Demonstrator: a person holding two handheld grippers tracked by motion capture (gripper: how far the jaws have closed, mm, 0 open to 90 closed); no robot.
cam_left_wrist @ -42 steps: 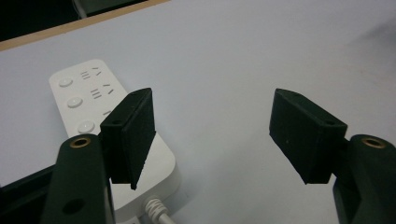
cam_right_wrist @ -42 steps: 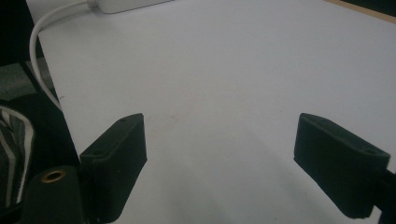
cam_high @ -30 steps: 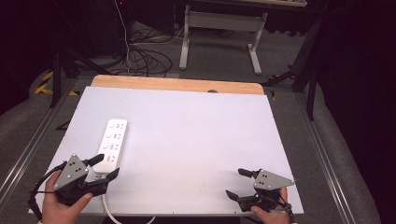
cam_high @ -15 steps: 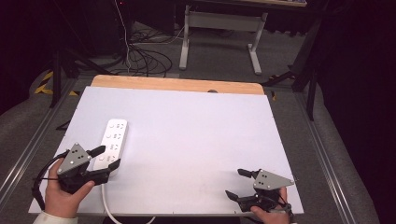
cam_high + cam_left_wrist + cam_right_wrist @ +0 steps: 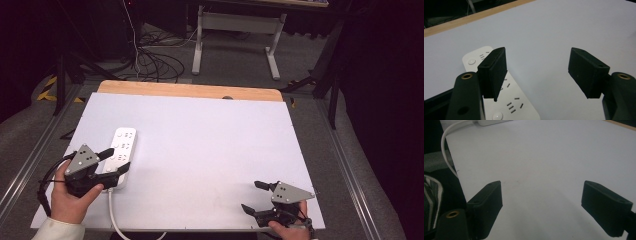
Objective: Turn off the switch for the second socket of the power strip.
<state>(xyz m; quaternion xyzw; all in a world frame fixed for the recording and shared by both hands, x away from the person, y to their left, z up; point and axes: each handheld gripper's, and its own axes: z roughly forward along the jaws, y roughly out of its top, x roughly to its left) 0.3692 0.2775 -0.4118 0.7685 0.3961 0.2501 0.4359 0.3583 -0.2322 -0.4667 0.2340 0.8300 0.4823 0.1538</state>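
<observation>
On the white table (image 5: 210, 150), both claws wide open, empty; left claw (image 5: 114, 162) over power strip (image 5: 122, 150).

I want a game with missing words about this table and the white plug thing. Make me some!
1. The power strip is coloured ____.
2. The gripper nearest the power strip is the ____ gripper.
3. The jaws of the right gripper are ____, with nothing between them.
4. The far edge of the table shows a strip of bare ____.

Missing words: white; left; open; wood
</observation>
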